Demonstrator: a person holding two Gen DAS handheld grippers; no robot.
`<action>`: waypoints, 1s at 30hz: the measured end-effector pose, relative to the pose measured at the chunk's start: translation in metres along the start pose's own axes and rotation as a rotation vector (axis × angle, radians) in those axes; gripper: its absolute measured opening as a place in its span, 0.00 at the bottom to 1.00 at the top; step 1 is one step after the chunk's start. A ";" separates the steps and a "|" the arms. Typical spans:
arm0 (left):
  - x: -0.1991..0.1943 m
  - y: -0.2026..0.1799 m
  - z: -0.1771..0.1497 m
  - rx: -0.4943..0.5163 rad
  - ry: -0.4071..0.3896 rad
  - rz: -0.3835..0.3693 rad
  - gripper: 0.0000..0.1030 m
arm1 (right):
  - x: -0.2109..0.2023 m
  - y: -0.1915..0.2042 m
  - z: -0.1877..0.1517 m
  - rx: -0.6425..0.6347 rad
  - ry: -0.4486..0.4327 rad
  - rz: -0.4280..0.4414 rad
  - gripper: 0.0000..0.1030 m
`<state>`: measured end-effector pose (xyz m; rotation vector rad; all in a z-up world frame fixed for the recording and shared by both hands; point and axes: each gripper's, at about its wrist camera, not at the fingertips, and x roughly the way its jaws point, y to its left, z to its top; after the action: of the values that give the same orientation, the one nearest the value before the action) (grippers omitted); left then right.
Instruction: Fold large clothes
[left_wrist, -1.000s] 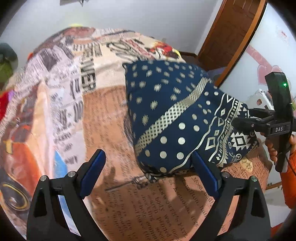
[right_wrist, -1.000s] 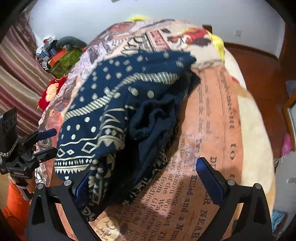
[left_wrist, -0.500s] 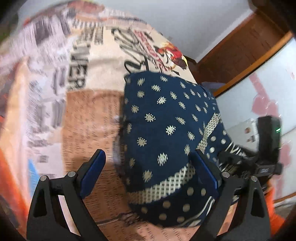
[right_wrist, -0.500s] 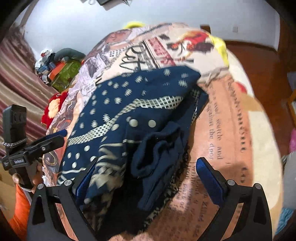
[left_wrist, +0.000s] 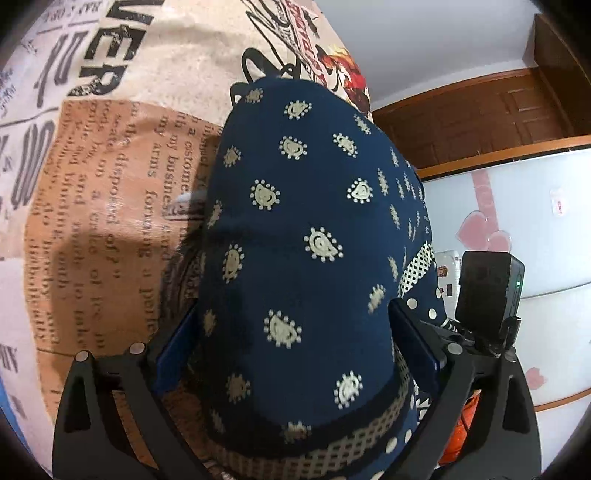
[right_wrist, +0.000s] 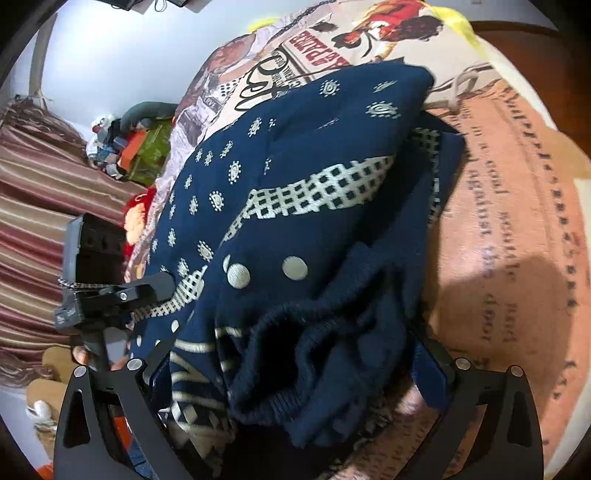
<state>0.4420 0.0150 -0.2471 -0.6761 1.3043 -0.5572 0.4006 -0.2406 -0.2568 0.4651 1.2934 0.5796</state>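
Note:
A folded navy garment (left_wrist: 306, 258) with cream paisley, dots and a checked band lies on the newsprint-patterned bedspread (left_wrist: 110, 184). My left gripper (left_wrist: 295, 350) is open, its jaws wide on either side of the bundle's near end. The garment also fills the right wrist view (right_wrist: 314, 221), where a knitted cuff (right_wrist: 295, 350) bulges toward the camera. My right gripper (right_wrist: 291, 369) is open, its jaws straddling the bundle from the opposite end. Each gripper shows in the other's view: the right one (left_wrist: 487, 295), the left one (right_wrist: 103, 280).
A wooden door (left_wrist: 480, 122) and a white wardrobe with pink hearts (left_wrist: 517, 240) stand to the right. Striped curtains (right_wrist: 40, 221) and a heap of clutter (right_wrist: 129, 147) lie beyond the bed's far side. The bedspread (right_wrist: 517, 221) extends to the right.
Both grippers have moved in toward the folded garment from opposite ends, from short of it to straddling it. The jaws have stayed wide open.

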 end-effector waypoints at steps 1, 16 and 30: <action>0.002 0.000 0.000 -0.004 0.004 -0.006 0.96 | 0.002 0.000 0.002 0.002 0.001 0.005 1.00; -0.024 -0.018 -0.011 0.043 -0.065 -0.037 0.68 | -0.007 0.017 0.004 -0.025 -0.062 0.045 0.54; -0.149 -0.006 -0.037 0.109 -0.249 -0.016 0.65 | -0.019 0.118 0.008 -0.208 -0.113 0.077 0.45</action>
<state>0.3777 0.1115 -0.1467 -0.6440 1.0298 -0.5348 0.3886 -0.1615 -0.1671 0.3709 1.0981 0.7342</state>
